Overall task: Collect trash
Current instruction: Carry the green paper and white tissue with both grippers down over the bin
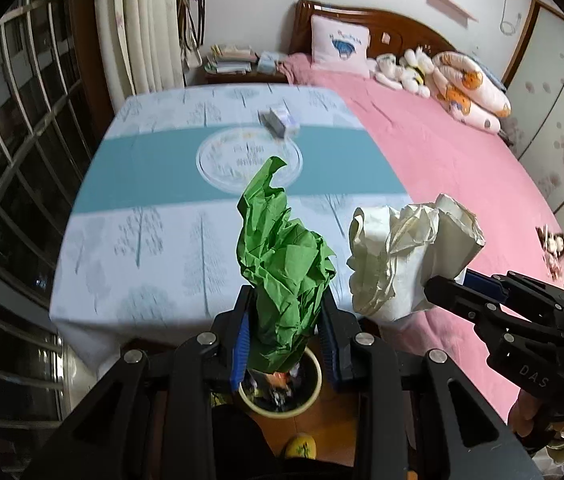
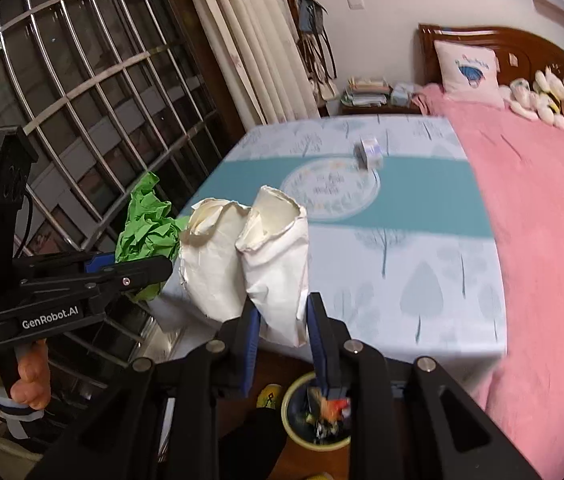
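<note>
Bedroom, surface's near edge: crumpled green paper (image 1: 282, 268) clamped in left gripper (image 1: 285, 344), crumpled white paper (image 2: 274, 264) in right gripper (image 2: 284, 340); both carried above round yellow-rimmed bin (image 1: 280, 394); release needed next.

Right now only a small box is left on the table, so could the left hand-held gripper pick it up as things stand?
Probably not yet: the left hand-held gripper is shut on crumpled green paper, so its jaws are full. The small box lies unobstructed across the table.

Green paper (image 1: 282, 256), white paper (image 2: 278, 264)
</note>
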The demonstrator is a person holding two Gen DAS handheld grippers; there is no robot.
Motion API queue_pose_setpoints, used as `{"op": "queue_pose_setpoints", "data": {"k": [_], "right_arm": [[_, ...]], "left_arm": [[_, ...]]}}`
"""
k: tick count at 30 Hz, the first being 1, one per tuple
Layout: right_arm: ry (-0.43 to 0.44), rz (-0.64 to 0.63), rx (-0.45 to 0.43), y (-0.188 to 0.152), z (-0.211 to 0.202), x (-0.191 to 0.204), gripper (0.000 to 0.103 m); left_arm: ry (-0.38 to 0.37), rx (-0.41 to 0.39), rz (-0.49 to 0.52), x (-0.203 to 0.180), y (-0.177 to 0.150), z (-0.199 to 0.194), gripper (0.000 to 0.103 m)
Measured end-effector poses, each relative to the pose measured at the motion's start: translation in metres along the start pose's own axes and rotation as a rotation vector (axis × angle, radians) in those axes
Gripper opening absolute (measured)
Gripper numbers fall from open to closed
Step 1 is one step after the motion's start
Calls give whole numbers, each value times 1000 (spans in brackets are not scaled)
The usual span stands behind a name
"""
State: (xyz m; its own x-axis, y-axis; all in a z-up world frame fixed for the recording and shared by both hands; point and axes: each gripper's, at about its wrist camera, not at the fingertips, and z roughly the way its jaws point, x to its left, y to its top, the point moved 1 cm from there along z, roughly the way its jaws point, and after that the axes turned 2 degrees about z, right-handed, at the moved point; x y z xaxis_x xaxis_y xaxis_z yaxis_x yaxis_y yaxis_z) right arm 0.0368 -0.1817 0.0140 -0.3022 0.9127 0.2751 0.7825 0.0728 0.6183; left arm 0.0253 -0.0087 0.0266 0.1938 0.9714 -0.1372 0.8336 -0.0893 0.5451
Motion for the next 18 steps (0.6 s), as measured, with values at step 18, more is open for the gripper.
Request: {"op": "queue_pose_setpoints", "data": {"k": [18], "right_arm": [[-103,5,156,-133,87,-29,23]], "left_arm": [[-157,197,168,0,-98,133,29]]}}
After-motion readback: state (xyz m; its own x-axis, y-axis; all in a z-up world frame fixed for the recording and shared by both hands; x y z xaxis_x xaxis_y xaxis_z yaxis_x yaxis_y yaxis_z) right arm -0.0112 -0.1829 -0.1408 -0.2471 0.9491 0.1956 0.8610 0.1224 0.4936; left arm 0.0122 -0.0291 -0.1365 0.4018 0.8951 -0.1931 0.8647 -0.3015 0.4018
